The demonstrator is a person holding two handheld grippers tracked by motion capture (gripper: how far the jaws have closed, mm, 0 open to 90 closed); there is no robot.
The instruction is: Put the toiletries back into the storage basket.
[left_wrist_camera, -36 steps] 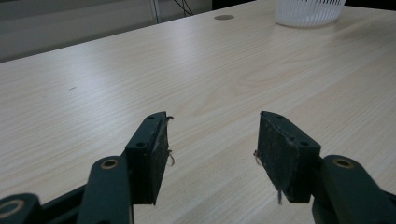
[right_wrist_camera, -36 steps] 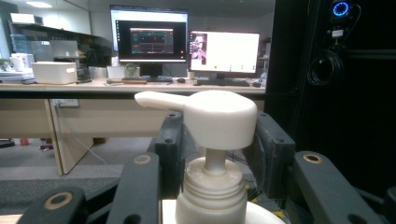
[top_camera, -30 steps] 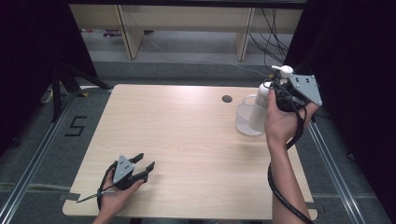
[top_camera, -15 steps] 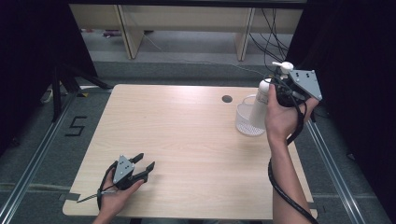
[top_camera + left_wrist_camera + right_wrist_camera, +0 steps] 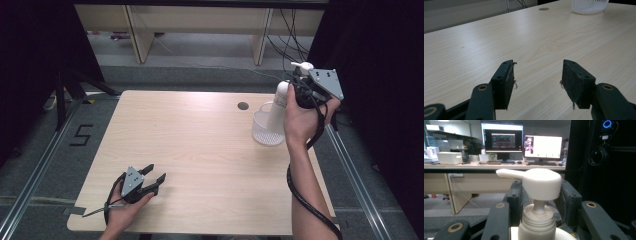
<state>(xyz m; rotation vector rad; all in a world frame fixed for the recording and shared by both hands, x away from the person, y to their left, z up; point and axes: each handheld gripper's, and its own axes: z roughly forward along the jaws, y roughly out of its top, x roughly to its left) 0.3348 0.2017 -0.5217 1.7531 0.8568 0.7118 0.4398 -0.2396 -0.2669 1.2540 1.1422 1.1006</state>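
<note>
Right tongs pinching pump bottle, hanging over white basket near bench's far right edge. Left tongs resting spread. Smooth bottle risking slipping, clipping rim, tipping basket.

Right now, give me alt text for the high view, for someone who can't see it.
The right gripper holds a white pump bottle above a clear white basket at the far right of a light wooden table. The left gripper rests open at the table's near left, holding nothing.
</note>
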